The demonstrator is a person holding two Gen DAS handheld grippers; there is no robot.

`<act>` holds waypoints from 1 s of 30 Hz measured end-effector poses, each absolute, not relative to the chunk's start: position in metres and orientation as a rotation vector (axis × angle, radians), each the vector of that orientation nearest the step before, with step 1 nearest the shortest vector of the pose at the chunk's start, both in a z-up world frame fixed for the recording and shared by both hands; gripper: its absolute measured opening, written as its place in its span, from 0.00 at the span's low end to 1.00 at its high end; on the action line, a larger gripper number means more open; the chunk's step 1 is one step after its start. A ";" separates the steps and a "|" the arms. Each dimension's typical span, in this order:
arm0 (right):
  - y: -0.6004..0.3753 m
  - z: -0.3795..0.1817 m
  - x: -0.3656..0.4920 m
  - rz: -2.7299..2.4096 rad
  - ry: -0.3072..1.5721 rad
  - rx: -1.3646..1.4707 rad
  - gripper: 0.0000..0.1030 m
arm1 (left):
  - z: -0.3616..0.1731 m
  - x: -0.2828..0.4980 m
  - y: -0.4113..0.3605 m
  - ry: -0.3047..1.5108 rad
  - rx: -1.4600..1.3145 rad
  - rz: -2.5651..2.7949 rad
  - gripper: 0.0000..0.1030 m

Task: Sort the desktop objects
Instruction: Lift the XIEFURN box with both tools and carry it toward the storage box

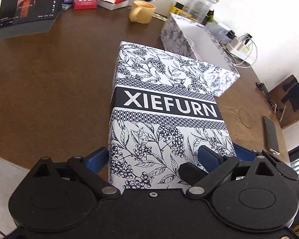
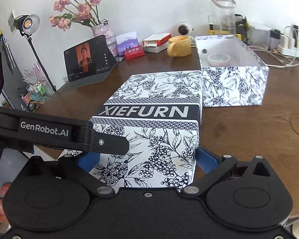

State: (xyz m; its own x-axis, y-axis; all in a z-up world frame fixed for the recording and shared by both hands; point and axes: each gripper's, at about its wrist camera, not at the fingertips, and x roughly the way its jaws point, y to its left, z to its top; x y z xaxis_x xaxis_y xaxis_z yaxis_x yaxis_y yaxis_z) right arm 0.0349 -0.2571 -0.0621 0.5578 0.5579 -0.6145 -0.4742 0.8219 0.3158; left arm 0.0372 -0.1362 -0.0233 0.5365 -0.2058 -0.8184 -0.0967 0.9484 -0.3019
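A white lid with dark blue berry-and-leaf print and the word XIEFURN (image 1: 169,103) (image 2: 155,123) lies on the brown table, right beside the matching open box (image 1: 201,39) (image 2: 233,85). Inside the box sit a small round pinkish container (image 2: 218,58) and a small dark round thing (image 2: 204,51). My right gripper (image 2: 147,160) straddles the lid's near end, blue pads against both side walls. My left gripper (image 1: 151,157) is spread wide over the same end. Its left pad stands beside the left wall; its right pad shows over the lid's top. One of its black fingers (image 2: 101,141) crosses above the lid.
At the back stand a yellow mug (image 2: 179,45), a propped tablet (image 2: 88,58), a red box (image 2: 134,52), tissues, a clear jug (image 2: 222,14) and a vase of flowers. A phone (image 1: 271,135) lies near the right edge. Charger cables (image 2: 279,59) trail behind the box.
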 end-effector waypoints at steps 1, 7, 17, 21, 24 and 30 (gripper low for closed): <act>-0.262 -0.062 0.030 0.608 0.764 0.120 1.00 | -0.023 0.036 -0.137 1.005 -0.331 -0.064 0.93; -0.278 -0.061 0.007 0.610 0.752 0.122 1.00 | -0.025 0.025 -0.144 1.003 -0.332 -0.065 0.93; -0.315 -0.061 -0.014 0.555 0.738 0.140 1.00 | -0.021 0.035 -0.151 1.007 -0.306 -0.123 0.93; -0.325 -0.063 -0.021 0.538 0.737 0.147 1.00 | -0.020 0.029 -0.156 1.008 -0.299 -0.138 0.93; -0.330 -0.066 -0.025 0.527 0.744 0.155 1.00 | -0.022 0.026 -0.156 1.014 -0.312 -0.118 0.93; -0.338 -0.070 -0.030 0.507 0.755 0.168 1.00 | -0.025 0.024 -0.157 1.031 -0.322 -0.109 0.93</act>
State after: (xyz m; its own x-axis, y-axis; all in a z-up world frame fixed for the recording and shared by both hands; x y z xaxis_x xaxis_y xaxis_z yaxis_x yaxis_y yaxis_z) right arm -0.0303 -0.3382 -0.0699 0.6152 0.4969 -0.6120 -0.3786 0.8672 0.3235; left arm 0.0236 -0.1573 -0.0252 0.5129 -0.2393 -0.8244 -0.0614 0.9477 -0.3132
